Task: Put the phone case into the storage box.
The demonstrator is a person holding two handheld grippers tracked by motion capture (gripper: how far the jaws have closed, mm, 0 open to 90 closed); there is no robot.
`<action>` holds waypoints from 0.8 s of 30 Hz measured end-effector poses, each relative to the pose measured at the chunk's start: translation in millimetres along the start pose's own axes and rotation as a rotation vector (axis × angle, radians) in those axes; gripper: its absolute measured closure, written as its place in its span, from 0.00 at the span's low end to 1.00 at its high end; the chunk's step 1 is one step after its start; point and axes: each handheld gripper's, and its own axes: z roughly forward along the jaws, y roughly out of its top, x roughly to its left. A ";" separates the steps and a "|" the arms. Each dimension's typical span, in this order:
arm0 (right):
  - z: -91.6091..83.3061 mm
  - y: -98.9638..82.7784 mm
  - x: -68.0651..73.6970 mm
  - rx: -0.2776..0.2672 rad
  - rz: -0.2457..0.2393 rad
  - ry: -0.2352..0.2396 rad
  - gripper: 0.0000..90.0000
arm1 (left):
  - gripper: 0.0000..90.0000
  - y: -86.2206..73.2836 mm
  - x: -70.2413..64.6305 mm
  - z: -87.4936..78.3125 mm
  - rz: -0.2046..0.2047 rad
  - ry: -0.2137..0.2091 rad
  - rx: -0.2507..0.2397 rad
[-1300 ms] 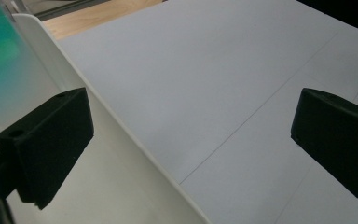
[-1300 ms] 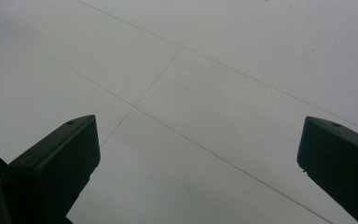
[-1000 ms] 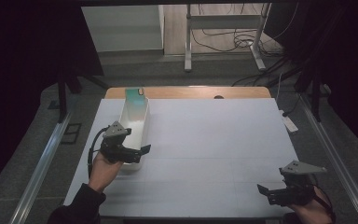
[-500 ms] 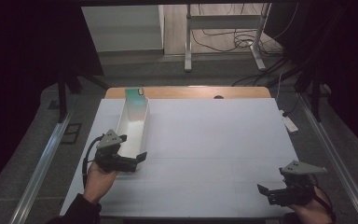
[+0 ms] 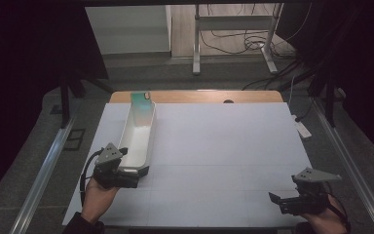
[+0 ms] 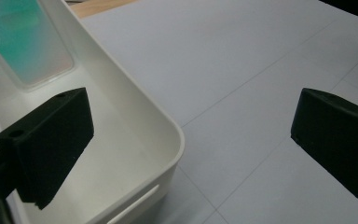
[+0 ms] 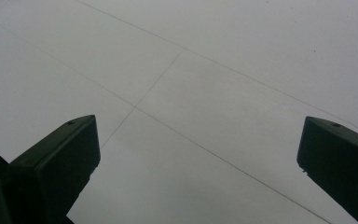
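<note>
High view showed the left tool [image 5: 135,176], jaws wide, straddling the near corner of the tray [image 5: 137,137], which ran lengthwise away up the worktop [image 5: 224,146]; the right tool [image 5: 280,202], also wide, lay well apart.

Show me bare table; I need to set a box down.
Free: the white sheet between the tray and the right claw, out to its far edge. Crowded: the left strip, where the left claw straddles the tray's near corner.
</note>
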 end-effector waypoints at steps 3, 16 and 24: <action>0.1 0.1 0.1 0.001 0.000 -0.001 0.00 | 0.00 -3.4 -0.7 -3.9 -0.004 0.008 0.006; 0.3 0.2 0.2 0.003 0.001 -0.004 0.00 | 0.00 -17.3 -1.6 -19.6 -0.015 0.053 0.025; 0.5 0.2 0.2 0.004 0.002 -0.007 0.00 | 0.00 -25.7 -1.5 -28.1 -0.030 0.078 0.042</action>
